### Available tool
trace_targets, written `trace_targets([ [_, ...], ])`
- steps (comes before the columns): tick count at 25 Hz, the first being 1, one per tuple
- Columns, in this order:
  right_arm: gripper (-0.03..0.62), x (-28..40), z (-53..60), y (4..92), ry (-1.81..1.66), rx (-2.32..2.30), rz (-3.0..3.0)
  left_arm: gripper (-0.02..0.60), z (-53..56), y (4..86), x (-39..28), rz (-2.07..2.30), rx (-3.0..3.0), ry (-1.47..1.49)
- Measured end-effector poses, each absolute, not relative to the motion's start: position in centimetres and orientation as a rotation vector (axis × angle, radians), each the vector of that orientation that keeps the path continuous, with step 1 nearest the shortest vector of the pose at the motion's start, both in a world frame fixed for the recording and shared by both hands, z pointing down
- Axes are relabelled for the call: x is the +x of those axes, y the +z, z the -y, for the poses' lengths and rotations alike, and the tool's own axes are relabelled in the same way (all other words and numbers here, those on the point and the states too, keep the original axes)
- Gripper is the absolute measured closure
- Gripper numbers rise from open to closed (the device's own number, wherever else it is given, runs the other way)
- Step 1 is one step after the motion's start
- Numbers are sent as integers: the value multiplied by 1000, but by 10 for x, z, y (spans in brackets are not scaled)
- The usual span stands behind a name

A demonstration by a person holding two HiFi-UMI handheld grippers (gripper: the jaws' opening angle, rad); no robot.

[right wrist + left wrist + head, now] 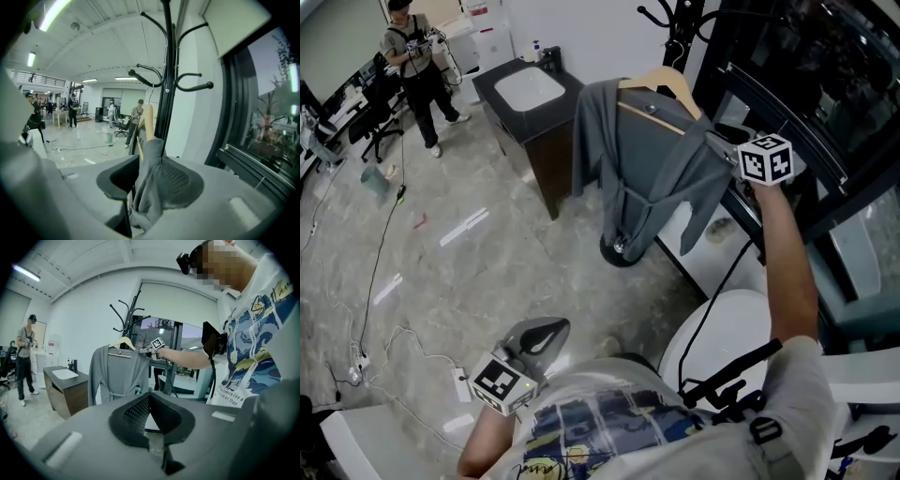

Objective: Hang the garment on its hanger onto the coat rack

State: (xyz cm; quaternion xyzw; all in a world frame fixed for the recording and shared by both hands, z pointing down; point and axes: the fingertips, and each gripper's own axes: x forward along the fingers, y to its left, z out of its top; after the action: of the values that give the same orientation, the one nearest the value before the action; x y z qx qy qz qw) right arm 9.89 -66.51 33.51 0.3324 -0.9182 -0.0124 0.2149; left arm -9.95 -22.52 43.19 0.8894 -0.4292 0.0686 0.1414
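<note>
Hanging grey garment (647, 164) on wooden hanger (664, 84), fabric between parted right tongs (151, 165).

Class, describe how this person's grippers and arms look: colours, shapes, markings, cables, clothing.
Both the left gripper and right gripper are grey moulded shells with black mesh-textured pads. Each carries a white cube printed with black square markers. A black cable trails from the right one. The person wears a white printed short-sleeved T-shirt.
</note>
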Motion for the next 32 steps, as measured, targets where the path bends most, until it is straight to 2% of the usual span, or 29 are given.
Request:
trace_targets([
  [9, 456, 124, 539, 342, -206, 1149, 2432, 578, 177, 431, -110, 1120, 2656, 178],
  [17, 591, 104, 370, 382, -136, 1157, 2468, 578, 121, 431, -115, 1013, 2715, 180],
  [28, 591, 79, 189, 438, 143, 1138, 2578, 579, 62, 448, -107, 925, 2731, 205],
  [32, 591, 66, 145, 452, 135, 1085, 2557, 578, 44, 447, -101, 899, 2750, 205],
])
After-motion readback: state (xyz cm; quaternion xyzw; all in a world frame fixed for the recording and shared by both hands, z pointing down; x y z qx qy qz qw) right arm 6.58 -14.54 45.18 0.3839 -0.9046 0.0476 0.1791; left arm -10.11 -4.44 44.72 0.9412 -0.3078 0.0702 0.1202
